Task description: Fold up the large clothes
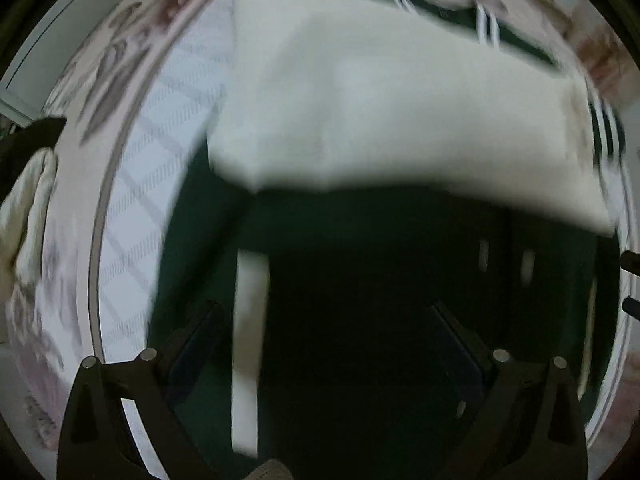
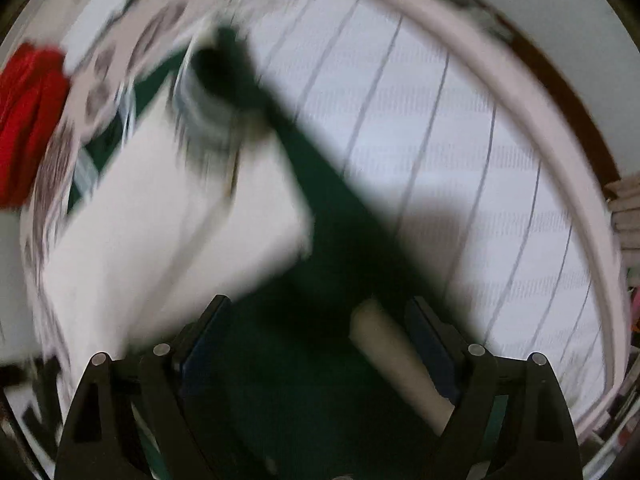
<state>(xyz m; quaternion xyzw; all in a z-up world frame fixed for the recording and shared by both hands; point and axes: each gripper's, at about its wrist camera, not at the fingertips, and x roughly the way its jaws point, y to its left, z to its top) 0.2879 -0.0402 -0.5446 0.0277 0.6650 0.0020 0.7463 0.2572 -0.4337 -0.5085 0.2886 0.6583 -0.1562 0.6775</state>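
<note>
- No container shows in either view; everything lies on a striped white bedsheet [image 2: 460, 152] with a pale piped edge.
- One large dark green garment [image 1: 360, 264] with white stripes lies spread directly beneath the left gripper [image 1: 324, 312], and a white folded panel [image 1: 380, 112] lies on it just ahead of the fingers.
- The left gripper's jaws stand wide apart with nothing clamped; only cloth lies below them.
- The right gripper [image 2: 316, 312] is also spread wide, and a white stripe [image 2: 396, 360] of the garment runs between its fingers; through the blur it seems not to be pinched.
- One red cloth [image 2: 28, 120] lies far to the right gripper's left.
- Grippers counted: two.
</note>
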